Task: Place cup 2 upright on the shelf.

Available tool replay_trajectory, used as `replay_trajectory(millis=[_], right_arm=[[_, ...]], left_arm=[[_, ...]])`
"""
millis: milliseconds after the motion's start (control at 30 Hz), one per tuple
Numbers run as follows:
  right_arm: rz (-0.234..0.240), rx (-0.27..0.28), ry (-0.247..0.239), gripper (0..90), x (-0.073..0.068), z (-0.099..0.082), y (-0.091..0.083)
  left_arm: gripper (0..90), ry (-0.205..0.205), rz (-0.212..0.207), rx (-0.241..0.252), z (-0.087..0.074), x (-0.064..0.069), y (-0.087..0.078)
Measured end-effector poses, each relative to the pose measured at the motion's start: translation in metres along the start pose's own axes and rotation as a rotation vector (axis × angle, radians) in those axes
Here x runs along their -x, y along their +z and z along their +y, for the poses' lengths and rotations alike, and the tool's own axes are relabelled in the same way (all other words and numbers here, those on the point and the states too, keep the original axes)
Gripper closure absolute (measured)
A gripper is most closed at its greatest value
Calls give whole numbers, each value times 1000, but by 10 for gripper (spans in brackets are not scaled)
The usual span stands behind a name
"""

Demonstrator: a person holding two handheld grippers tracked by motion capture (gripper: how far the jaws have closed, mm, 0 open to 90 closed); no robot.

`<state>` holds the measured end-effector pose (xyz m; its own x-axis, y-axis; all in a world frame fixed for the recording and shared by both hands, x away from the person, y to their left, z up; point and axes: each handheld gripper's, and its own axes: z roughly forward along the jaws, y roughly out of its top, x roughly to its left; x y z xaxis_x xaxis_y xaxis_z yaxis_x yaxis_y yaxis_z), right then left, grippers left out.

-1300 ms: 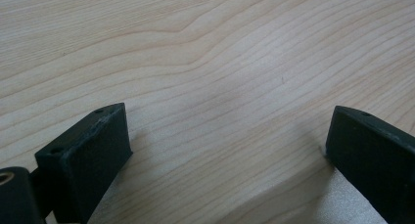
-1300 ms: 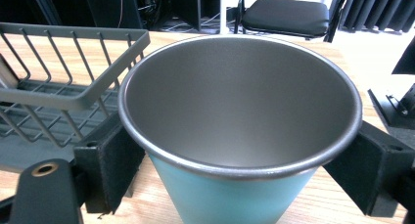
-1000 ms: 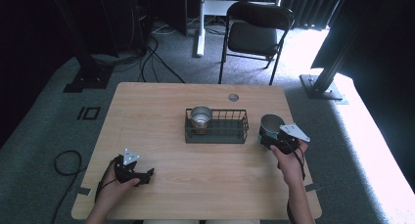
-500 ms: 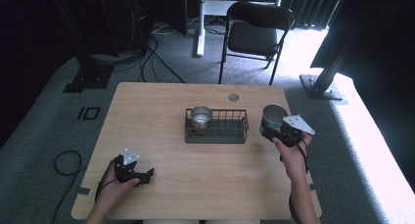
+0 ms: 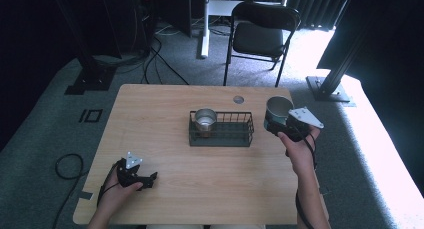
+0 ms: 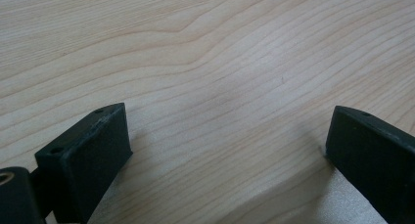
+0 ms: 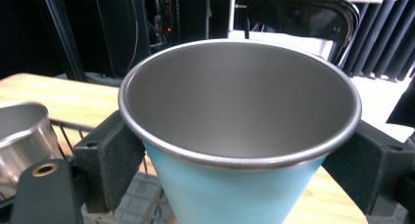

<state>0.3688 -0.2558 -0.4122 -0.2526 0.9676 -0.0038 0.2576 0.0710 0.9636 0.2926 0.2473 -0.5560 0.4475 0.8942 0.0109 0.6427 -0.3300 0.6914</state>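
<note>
My right gripper [image 5: 278, 123], jaws clamped on the blue cup [image 7: 240, 136], has lifted it off the tabletop [image 5: 165, 104] beside the basket [image 5: 221, 137]; next comes placing it inside. My left gripper [image 5: 150, 178] rests wide open, empty.

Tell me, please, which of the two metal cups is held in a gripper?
The light blue cup, clamped between the right gripper's fingers beside the wire basket. The silver cup stands inside that basket.
</note>
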Motion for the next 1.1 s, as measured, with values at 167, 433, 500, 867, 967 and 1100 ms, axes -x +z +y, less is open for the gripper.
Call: replay_trajectory(millis=[167,433,500,867,967,1100], right_arm=[[13,13,-17,133,-6,14,-1],[41,23,-31,133,-20,30,5],[47,30,-28,133,-23,33,6],[98,32,-47,133,-46,43,17],[113,31,-50,133,-53,43,20],[132,26,-41,133,-62,41,26]], left_arm=[[36,0,0,0,0,0,0],[36,-1,1,1,0,0,0],[36,0,1,2,0,0,0],[36,-1,0,2,0,0,0],[36,-1,0,2,0,0,0],[36,-1,1,1,0,0,0]])
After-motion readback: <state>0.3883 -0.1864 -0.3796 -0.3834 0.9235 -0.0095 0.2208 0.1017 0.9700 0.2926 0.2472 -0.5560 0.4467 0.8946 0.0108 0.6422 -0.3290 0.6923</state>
